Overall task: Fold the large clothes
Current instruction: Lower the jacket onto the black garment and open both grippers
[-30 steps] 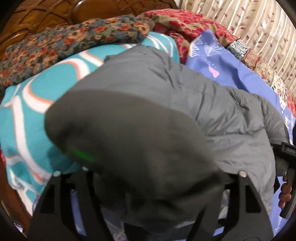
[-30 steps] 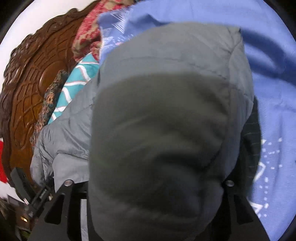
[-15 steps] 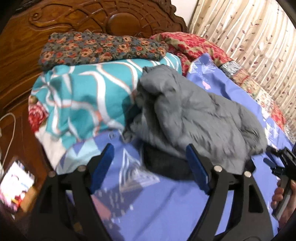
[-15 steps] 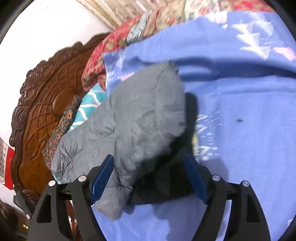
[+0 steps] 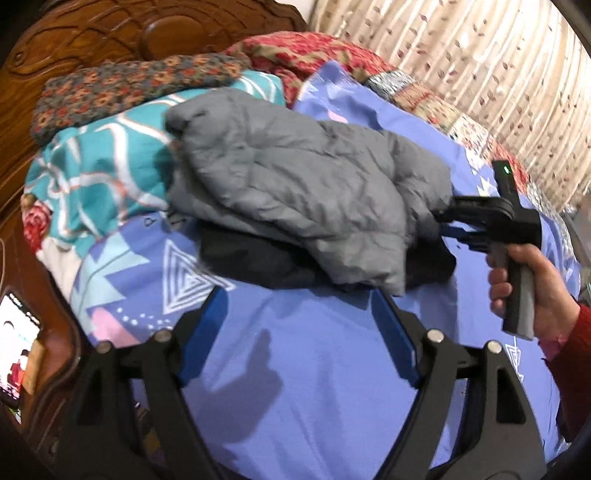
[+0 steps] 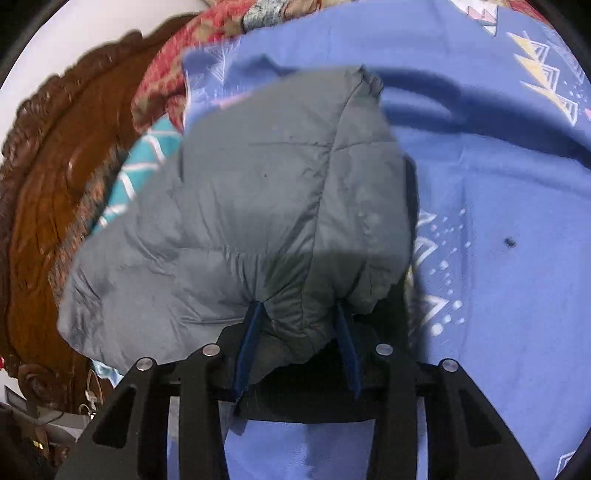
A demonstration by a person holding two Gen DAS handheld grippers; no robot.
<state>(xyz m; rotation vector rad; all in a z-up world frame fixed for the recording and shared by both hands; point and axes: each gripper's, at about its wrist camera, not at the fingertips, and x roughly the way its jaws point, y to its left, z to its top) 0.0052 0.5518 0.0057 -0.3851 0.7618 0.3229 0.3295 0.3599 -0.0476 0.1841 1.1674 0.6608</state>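
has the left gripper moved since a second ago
Yes. The left gripper has pulled back off the grey puffer jacket, which then filled its view; the carved headboard now shows, jaws open over the blue bedsheet.

Both wrist views look steeply down, close, sharing the grey jacket (image 5: 295, 184).

We're looking down our left gripper (image 5: 299, 332), its blue-padded jaws spread wide with only the lavender patterned bedsheet (image 5: 314, 369) between them, nothing gripped. Just beyond the fingertips sits the grey puffer jacket (image 5: 295, 192), bundled in a heap with a dark lining showing underneath. At the jacket's right edge, a hand (image 5: 532, 288) in a red sleeve holds the right gripper (image 5: 443, 221), its tip buried against the fabric. Behind the jacket we see a teal patterned blanket (image 5: 99, 177), a floral cushion (image 5: 122, 88), and the carved wooden headboard (image 5: 110, 29).
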